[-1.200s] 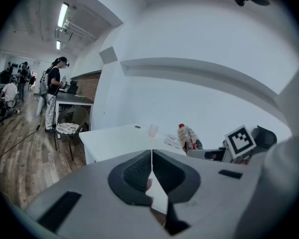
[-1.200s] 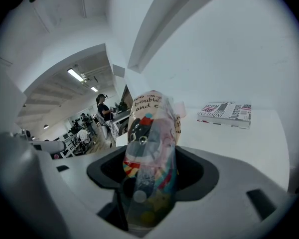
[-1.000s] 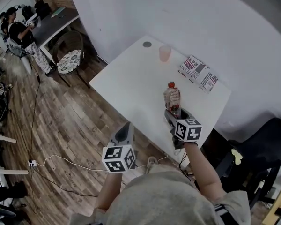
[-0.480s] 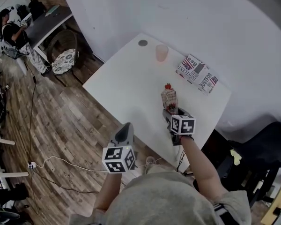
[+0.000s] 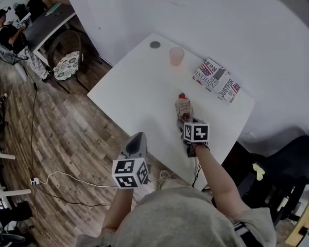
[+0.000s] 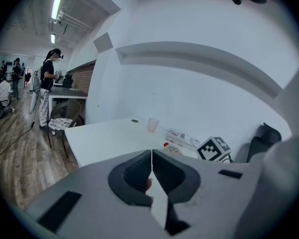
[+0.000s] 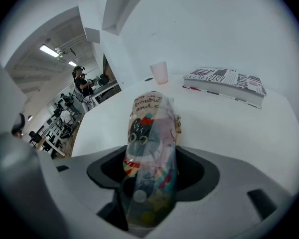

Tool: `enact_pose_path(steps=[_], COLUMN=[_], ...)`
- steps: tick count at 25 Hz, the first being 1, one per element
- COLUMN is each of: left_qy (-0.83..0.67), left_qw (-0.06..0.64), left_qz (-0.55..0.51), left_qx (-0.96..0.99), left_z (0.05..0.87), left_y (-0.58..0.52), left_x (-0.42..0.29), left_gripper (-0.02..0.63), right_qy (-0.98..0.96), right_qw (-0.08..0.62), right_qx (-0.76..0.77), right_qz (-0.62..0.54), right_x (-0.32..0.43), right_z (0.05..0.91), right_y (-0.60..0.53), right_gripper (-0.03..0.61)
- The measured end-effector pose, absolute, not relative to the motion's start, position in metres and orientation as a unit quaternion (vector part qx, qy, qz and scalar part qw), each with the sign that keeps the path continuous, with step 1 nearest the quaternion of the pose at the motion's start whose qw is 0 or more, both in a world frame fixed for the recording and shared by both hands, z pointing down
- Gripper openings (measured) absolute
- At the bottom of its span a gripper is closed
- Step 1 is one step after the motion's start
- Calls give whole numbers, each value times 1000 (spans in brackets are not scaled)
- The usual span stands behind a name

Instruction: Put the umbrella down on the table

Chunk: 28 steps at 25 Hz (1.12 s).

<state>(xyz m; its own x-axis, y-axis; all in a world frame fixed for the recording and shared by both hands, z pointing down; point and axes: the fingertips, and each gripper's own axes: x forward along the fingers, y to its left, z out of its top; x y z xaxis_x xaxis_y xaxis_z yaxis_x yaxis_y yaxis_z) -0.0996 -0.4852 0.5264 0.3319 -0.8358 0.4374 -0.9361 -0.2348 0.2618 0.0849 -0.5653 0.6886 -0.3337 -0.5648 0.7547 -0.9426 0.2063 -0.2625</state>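
A folded umbrella [image 7: 150, 148] in a clear patterned sleeve with a red tip [image 5: 182, 95] sticks out forward from my right gripper [image 5: 187, 121], whose jaws are shut on it. It hangs over the white table [image 5: 139, 96], near the table's front right part. My left gripper [image 5: 138, 141] is shut with nothing between its jaws, held off the table's near edge over the wooden floor. The left gripper view shows the same table [image 6: 99, 138] ahead and the right gripper's marker cube [image 6: 214, 149].
A pink cup [image 5: 175, 56] and a small dark disc [image 5: 155, 45] stand at the table's far edge. A printed book [image 5: 218, 81] lies at the far right. A wicker chair [image 5: 67, 60], a dark desk and people are beyond on the left.
My right gripper has carried the umbrella further over the table, away from the near edge. The left gripper has stayed about where it was.
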Motion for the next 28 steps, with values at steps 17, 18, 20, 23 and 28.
enact_pose_path(steps=[17, 18, 20, 23, 28], left_qy=[-559, -559, -558, -556, -555], left_qw=[239, 239, 238, 234, 228], left_qz=[94, 94, 92, 89, 82], left_qx=[788, 789, 790, 793, 796], left_z=[513, 511, 508, 502, 494], left_y=[-459, -454, -446, -433, -406], left_x=[-89, -88, -86, -86, -90], left_gripper=[9, 9, 9, 9, 9], right_qy=[-740, -745, -755, -768, -784], right_qw=[258, 257, 252, 239, 216], right_qx=[522, 522, 520, 517, 518], right_qz=[336, 326, 309, 293, 266], right_x=[86, 85, 82, 75, 63], right_z=[660, 653, 639, 618, 589], right_y=[-550, -545, -537, -522, -491], right_gripper=[310, 310, 310, 310, 304])
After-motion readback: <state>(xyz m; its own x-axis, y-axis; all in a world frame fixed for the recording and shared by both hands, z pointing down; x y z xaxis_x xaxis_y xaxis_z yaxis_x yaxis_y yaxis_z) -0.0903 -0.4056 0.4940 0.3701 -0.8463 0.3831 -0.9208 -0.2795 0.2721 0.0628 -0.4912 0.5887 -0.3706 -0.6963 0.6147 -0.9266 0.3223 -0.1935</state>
